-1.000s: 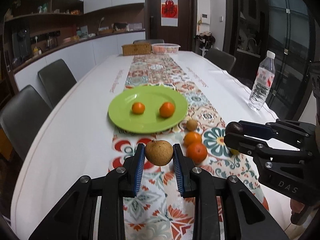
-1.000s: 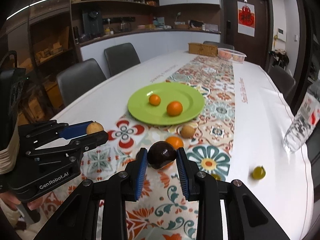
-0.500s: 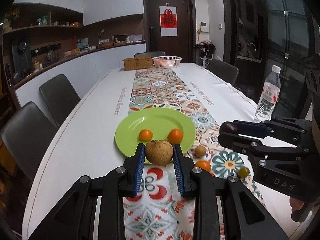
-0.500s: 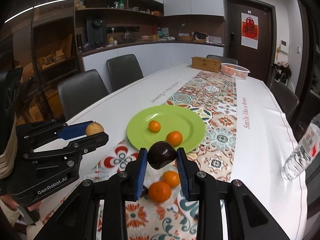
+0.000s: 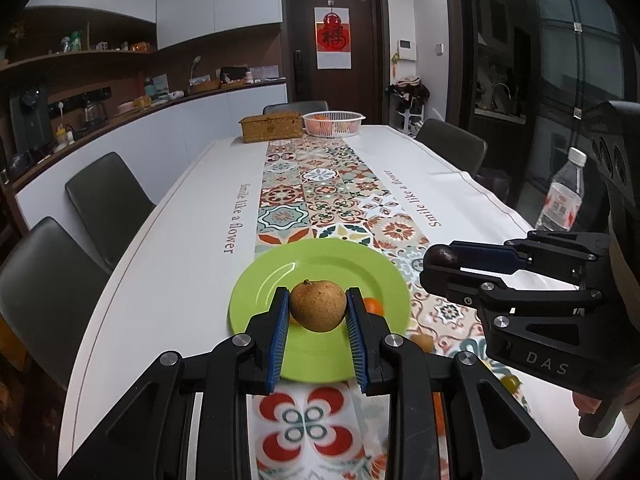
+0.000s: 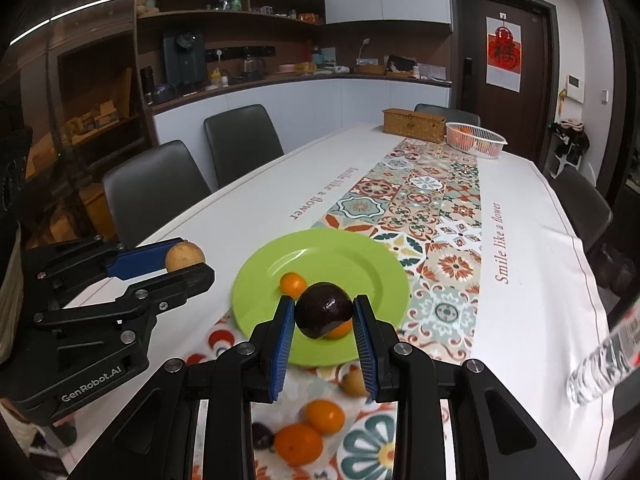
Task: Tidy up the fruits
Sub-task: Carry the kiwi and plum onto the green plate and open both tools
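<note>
Left claw (image 5: 318, 316) pinches a brown fruit (image 5: 318, 306), right claw (image 6: 324, 322) a dark fruit (image 6: 323, 310), both above the green plate (image 5: 280, 280); risk: released high, either rolls off onto the bench (image 5: 180, 248).

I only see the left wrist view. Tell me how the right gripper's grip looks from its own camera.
Observer: The right gripper is shut on the dark purple fruit; both blue pads touch its sides.
Operator: Report any loose fruit hidden from me.
Observer: A near orange, a far orange and a small dark fruit lie on the patterned runner, short of the green plate.
</note>
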Tool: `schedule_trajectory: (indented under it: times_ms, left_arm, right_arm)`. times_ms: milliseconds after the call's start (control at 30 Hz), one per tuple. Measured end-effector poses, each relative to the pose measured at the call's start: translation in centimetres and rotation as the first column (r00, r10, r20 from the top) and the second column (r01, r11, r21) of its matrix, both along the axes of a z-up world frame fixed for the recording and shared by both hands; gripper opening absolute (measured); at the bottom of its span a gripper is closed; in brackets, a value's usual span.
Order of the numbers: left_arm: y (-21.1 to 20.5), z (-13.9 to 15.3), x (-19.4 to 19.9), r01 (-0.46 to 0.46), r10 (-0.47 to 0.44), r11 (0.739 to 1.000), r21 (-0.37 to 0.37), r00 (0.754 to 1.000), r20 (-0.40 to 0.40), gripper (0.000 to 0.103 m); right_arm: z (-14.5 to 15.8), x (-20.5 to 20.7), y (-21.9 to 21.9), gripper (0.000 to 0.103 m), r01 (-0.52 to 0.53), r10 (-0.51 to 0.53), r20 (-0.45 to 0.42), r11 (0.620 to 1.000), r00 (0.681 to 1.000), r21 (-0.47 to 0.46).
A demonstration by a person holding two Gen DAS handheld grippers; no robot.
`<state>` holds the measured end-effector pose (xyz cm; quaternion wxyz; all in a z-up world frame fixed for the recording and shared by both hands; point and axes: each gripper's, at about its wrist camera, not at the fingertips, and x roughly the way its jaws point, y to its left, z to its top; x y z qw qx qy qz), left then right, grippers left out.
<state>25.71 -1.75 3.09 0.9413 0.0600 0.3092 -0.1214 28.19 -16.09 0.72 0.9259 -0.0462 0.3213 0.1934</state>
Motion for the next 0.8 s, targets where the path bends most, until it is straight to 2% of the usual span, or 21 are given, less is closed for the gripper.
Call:
schedule_trajectory:
  times_ms: [233, 500, 633, 800]
  left_arm:
    - [0.2, -1.1, 4.0, 0.007, -0.007, 1.000, 0.001, 0.999, -0.047, 0.028]
    - [0.8, -4.2, 8.6, 0.000, -0.003, 1.000, -0.020, 0.989, -0.151, 0.028]
    - [1.1, -5.6, 10.3, -0.002, -0.007, 0.999, -0.045, 0.979, -0.203, 0.028]
    - [1.1, -6.5, 11.3, -0.009, -0.001, 0.999, -0.043, 0.974, -0.225, 0.028]
  right_arm:
    - [-0.7, 4.3, 0.2, 0.031, 0.004, -0.004, -0.057, 1.000, 0.998, -0.008]
    - [-2.9, 8.6, 1.0, 0.031, 0.000, -0.005, -0.152, 0.999, 0.988, -0.033]
    - [-4.3, 10.0, 1.4, 0.031, 0.003, -0.013, -0.186, 0.998, 0.982, -0.057]
    - [-5.5, 11.4, 1.6, 0.031, 0.010, -0.025, -0.214, 0.997, 0.976, -0.072]
